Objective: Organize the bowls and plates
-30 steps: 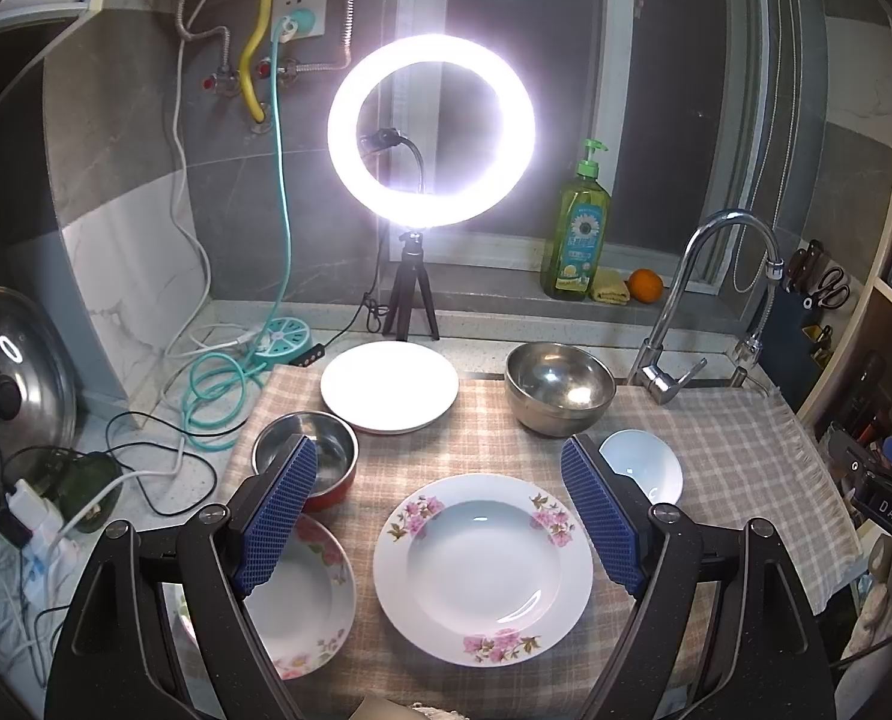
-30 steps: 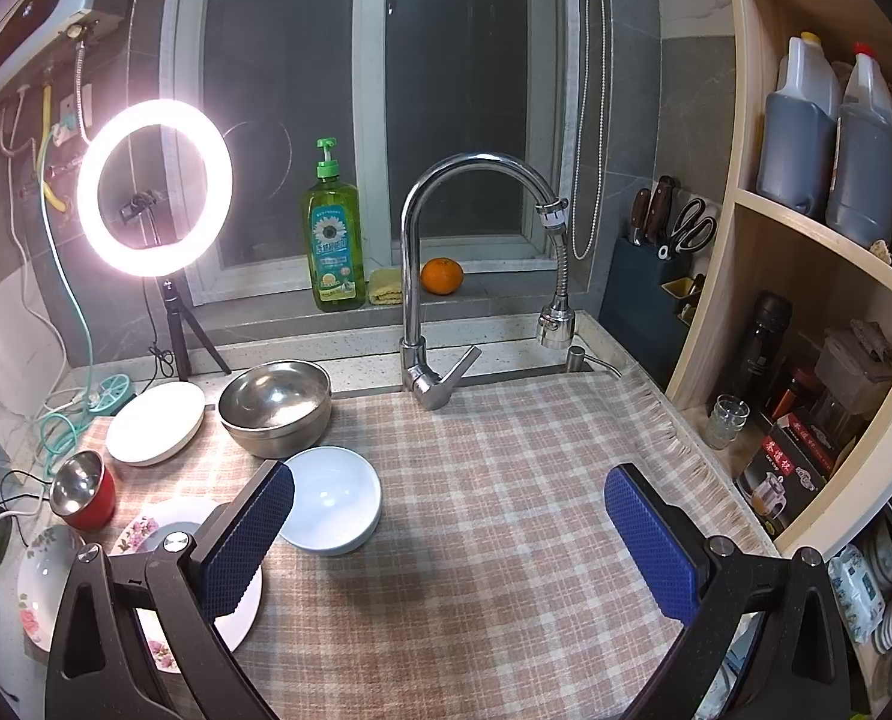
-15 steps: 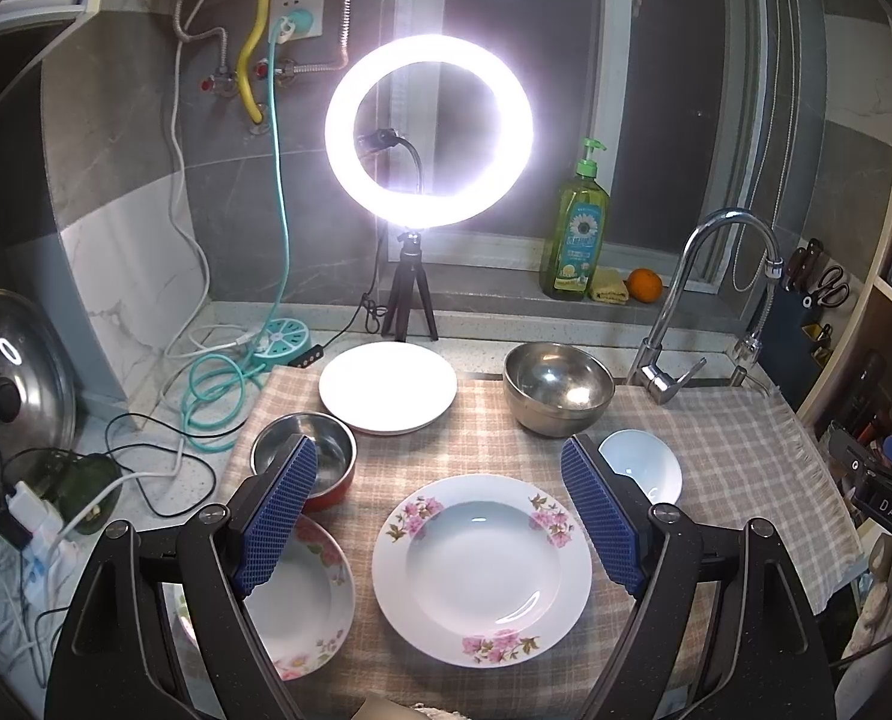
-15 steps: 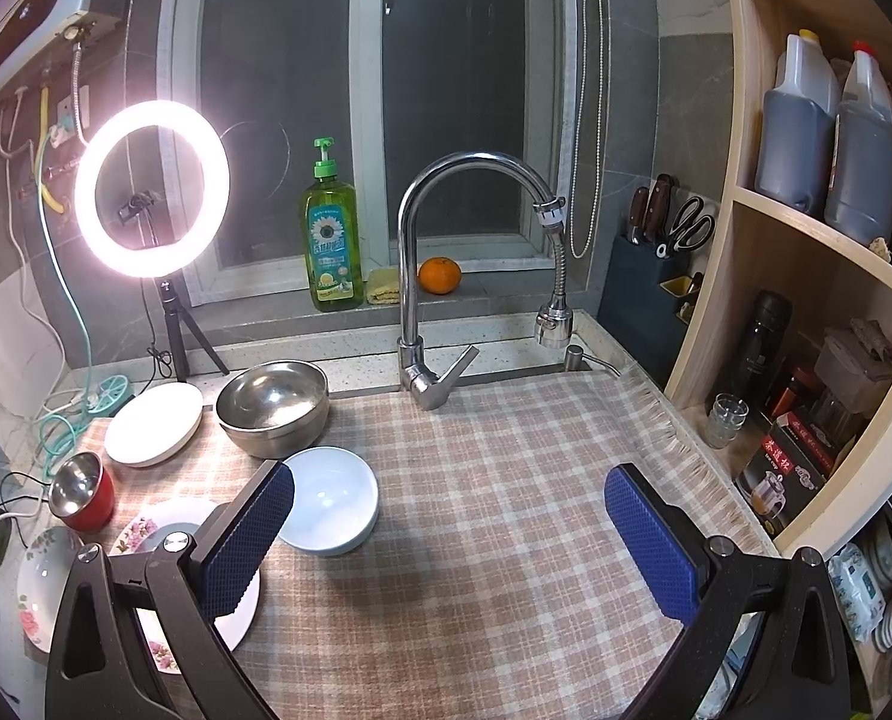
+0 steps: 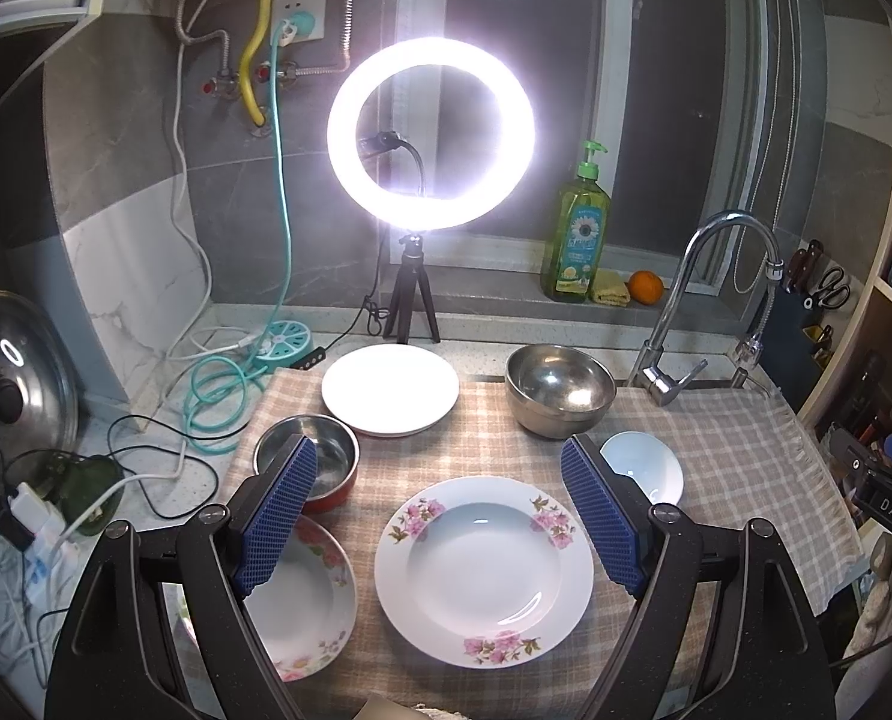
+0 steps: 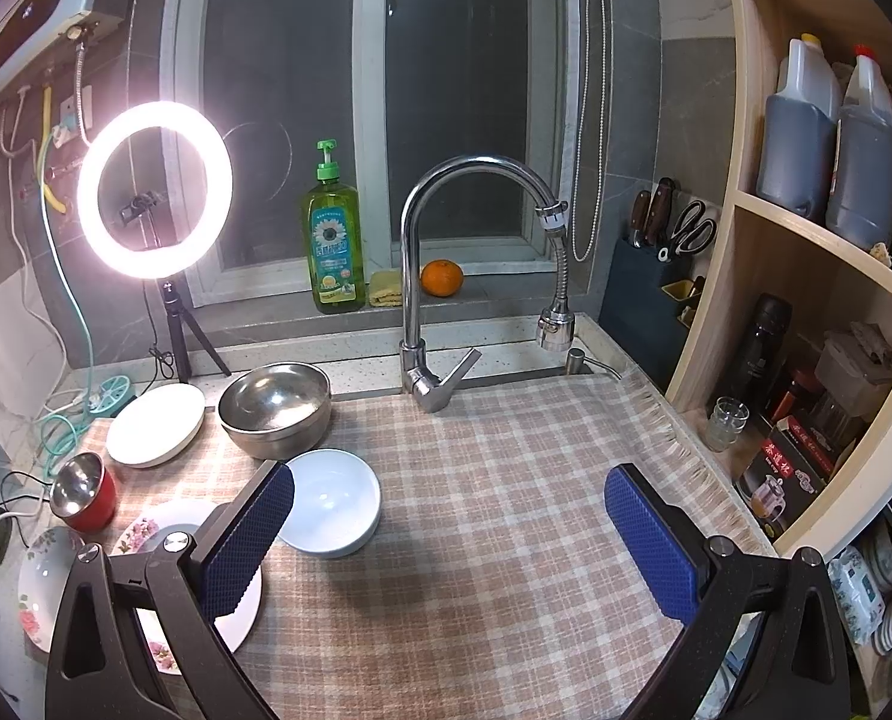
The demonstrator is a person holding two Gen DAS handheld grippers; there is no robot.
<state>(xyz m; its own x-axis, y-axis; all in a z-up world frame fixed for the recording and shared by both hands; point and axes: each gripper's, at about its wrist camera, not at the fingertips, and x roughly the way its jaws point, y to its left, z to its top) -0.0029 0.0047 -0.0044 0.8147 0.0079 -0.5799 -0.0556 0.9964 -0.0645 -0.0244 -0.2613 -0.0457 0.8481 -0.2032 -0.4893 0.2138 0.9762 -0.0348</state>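
On the checked cloth lies a large flowered plate, right under my left gripper, which hangs open and empty above it. A smaller flowered plate sits to its left, partly behind the left finger. A red-sided steel bowl, a plain white plate, a big steel bowl and a small white bowl stand farther back. My right gripper is open and empty over bare cloth, with the white bowl beside its left finger.
A lit ring light on a tripod stands behind the dishes. The tap curves over the cloth's far edge. Cables and a green hose lie at the left. Wooden shelves with bottles stand on the right.
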